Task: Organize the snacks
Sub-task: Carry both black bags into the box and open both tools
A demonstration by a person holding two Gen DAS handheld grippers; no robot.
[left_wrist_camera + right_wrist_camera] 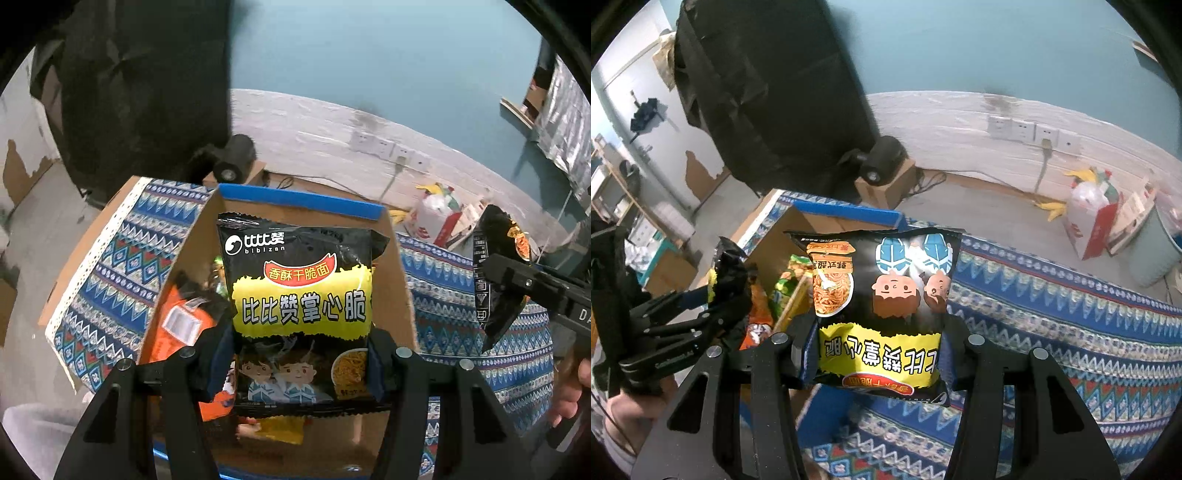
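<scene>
My left gripper (301, 354) is shut on a black and yellow noodle snack packet (299, 306), held upright over the open cardboard box (399, 295). The box holds an orange packet (181, 325) and other snacks. My right gripper (877, 354) is shut on a second packet of the same kind (882, 306), held upside down above the patterned cloth, just right of the box (775, 243). The right gripper and its packet (495, 280) also show at the right of the left wrist view. The left gripper and its packet (727, 284) show at the left of the right wrist view.
The box has blue tape on its rim (299, 201) and stands on a table with a blue patterned cloth (1052, 314). Behind are a black chair (768, 92), a small cardboard box (890, 184) on the floor, bags (1089, 218) and wall sockets (1030, 133).
</scene>
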